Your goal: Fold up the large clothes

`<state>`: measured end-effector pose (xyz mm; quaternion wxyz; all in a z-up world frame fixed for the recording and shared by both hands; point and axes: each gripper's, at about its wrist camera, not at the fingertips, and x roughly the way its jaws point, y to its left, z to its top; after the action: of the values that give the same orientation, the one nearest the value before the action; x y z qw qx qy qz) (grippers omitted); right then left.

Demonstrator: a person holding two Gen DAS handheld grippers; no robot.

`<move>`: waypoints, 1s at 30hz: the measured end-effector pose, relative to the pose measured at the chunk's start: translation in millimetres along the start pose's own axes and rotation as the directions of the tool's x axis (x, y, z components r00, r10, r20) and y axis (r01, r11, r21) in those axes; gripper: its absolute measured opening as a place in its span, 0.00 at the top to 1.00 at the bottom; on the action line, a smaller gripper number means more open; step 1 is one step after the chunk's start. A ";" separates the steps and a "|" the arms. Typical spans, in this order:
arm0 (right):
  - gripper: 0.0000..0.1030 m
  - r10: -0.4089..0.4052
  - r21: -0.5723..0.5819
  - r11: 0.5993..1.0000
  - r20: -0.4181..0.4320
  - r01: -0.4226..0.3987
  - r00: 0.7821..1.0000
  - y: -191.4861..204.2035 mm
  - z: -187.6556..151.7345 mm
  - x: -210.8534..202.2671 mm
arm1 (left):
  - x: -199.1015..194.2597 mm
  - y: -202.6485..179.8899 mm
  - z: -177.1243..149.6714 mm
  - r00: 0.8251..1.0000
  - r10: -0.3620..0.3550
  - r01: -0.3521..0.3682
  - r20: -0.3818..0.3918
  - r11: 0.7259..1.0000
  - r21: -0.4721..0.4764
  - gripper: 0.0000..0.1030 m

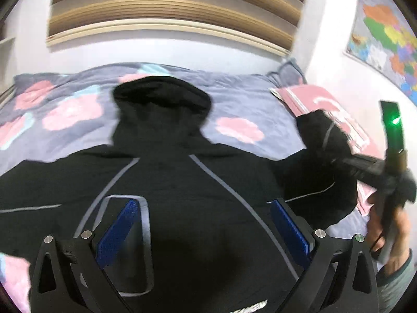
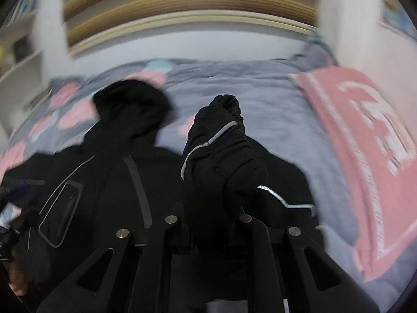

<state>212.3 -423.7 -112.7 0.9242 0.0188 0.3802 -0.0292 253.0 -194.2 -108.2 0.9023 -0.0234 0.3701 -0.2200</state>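
Note:
A black hooded jacket (image 1: 182,182) with grey piping lies spread on the bed, hood (image 1: 161,96) pointing away. My left gripper (image 1: 203,224) is open, its blue pads (image 1: 117,229) hovering over the jacket's body, holding nothing. My right gripper (image 2: 208,203) is shut on the jacket's right sleeve (image 2: 221,143), which bunches up and sticks out past the fingers, lifted above the bed. The right gripper also shows in the left wrist view (image 1: 365,167), with the sleeve (image 1: 320,140) raised at the jacket's right side. The jacket body shows in the right wrist view (image 2: 104,182).
The bed has a grey-blue cover with pink flowers (image 1: 234,99). A pink folded blanket (image 2: 365,156) lies at the right side of the bed. A wooden headboard (image 1: 169,26) and wall stand behind. A map (image 1: 385,39) hangs on the right wall.

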 end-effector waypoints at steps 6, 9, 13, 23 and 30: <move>0.82 0.168 -0.095 0.980 -0.064 -0.173 0.984 107.7 -10.6 30.4 | -28.2 57.3 -18.6 0.999 0.028 -0.026 0.020 0.998 -0.064 0.01; 0.82 0.194 -0.134 0.968 -0.124 -0.210 0.973 152.8 -19.7 58.8 | -36.9 85.8 -30.0 0.999 0.034 -0.032 0.019 0.994 -0.108 0.01; 0.77 0.138 -0.187 0.964 -0.258 -0.190 0.956 195.4 -44.3 111.3 | -39.0 120.5 -43.5 0.999 0.043 -0.043 -0.006 0.985 -0.166 0.01; 0.48 0.187 -0.226 0.947 -0.182 -0.227 0.965 198.9 -52.6 52.1 | -23.1 154.2 -55.7 0.998 0.004 -0.018 -0.064 0.978 -0.206 0.01; 0.37 0.205 -0.158 0.966 -0.016 -0.205 0.979 137.0 -64.6 -39.5 | 32.3 129.9 -47.3 0.976 -0.136 0.095 -0.171 0.969 -0.229 0.01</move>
<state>148.3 -281.7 -129.0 0.9208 -0.0157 0.3773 0.0971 290.5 -84.7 -190.3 0.8414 -0.1237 0.4725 -0.2314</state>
